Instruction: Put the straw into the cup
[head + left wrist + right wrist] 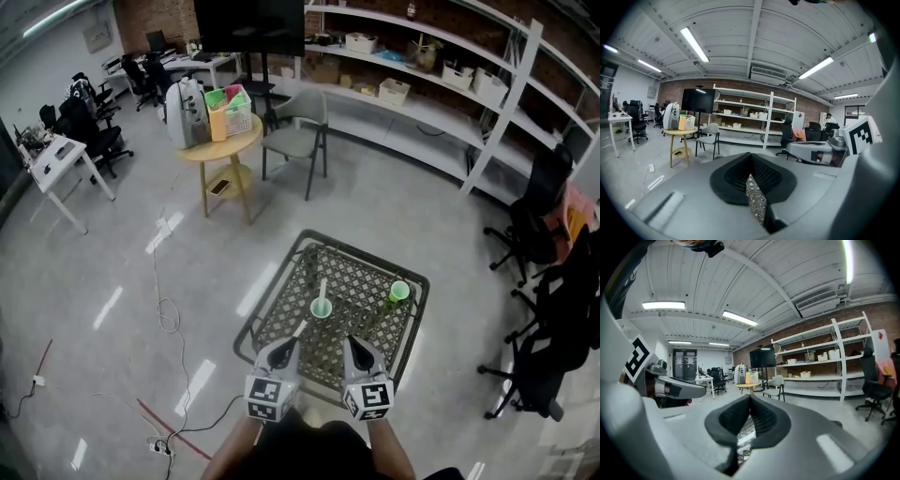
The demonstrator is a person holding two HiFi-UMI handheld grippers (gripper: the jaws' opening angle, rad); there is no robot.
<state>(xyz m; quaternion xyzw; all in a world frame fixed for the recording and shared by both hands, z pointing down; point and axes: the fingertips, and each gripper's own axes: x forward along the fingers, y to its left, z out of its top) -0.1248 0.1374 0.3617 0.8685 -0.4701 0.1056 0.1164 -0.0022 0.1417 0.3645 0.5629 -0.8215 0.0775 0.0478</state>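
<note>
The left gripper [298, 328] and right gripper [346, 339], at lower centre of the head view, have smooth pale-grey moulded shells that narrow forward. Each bears a cube [266, 397] with black-and-white square markers. The fingers [732, 176] are lined with black, finely ribbed pads. Dark clothing [309, 452] shows at the bottom edge.

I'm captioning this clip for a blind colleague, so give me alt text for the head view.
The left gripper and right gripper, both shut and empty, hover side by side over the near edge of a dark lattice table. On it sit a green cup with a white straw in it and, further right, a second green cup.
</note>
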